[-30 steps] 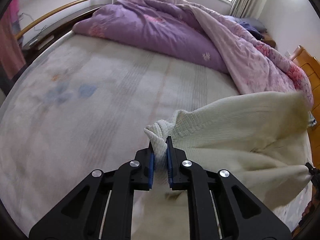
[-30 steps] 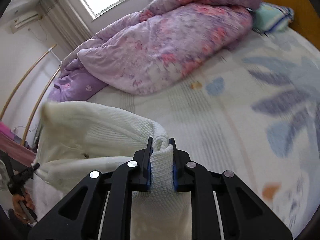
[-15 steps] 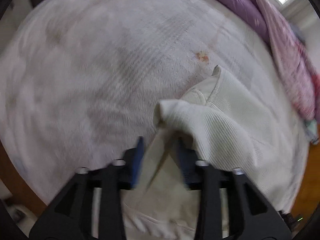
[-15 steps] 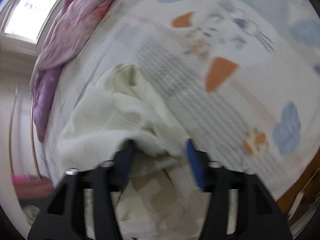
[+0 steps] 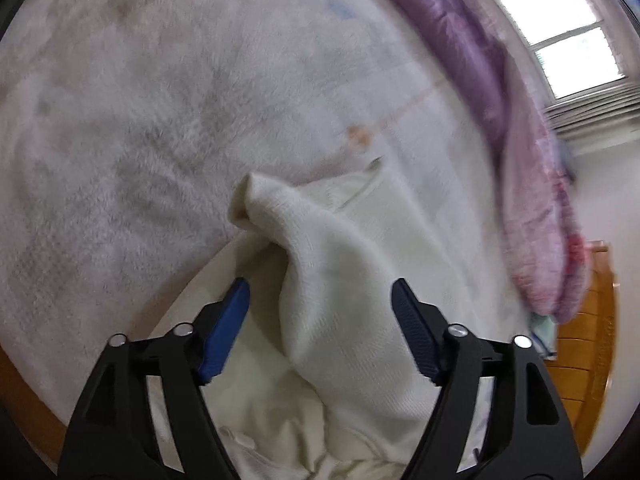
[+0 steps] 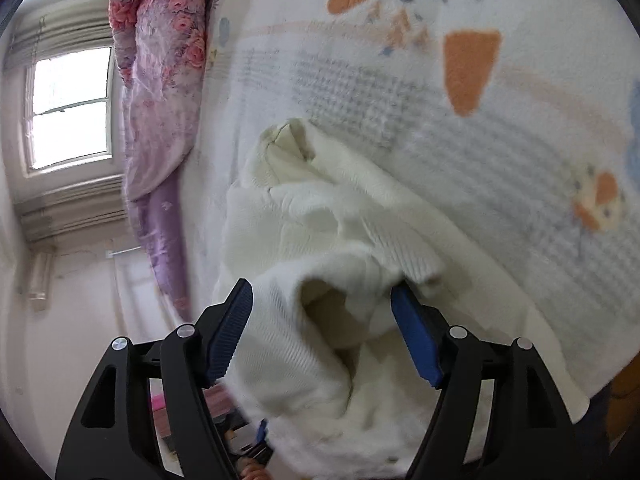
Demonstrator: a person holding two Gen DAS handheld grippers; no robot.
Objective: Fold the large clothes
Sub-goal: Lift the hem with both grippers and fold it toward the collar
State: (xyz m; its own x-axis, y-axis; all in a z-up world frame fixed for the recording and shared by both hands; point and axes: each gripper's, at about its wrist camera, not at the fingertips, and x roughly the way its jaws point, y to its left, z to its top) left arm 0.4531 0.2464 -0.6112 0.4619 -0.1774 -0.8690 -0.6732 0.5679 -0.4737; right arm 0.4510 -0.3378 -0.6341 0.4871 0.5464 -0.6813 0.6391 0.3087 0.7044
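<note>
A cream knit sweater lies bunched on the bed near its front edge; it also shows in the right wrist view. My left gripper is open, its blue pads wide apart on either side of a raised fold of the sweater, not clamping it. My right gripper is open too, with a hollow fold of the sweater lying loose between its pads. The sweater's lower part hangs toward the bed edge under both grippers.
A pale patterned bedsheet covers the bed, with orange shapes on it. A purple and pink floral quilt is heaped at the far side; it also shows in the right wrist view. A wooden headboard stands right.
Both grippers were shut on the sweater and held it up a second ago. They have since lowered it onto the bed and opened wide, letting the fabric go.
</note>
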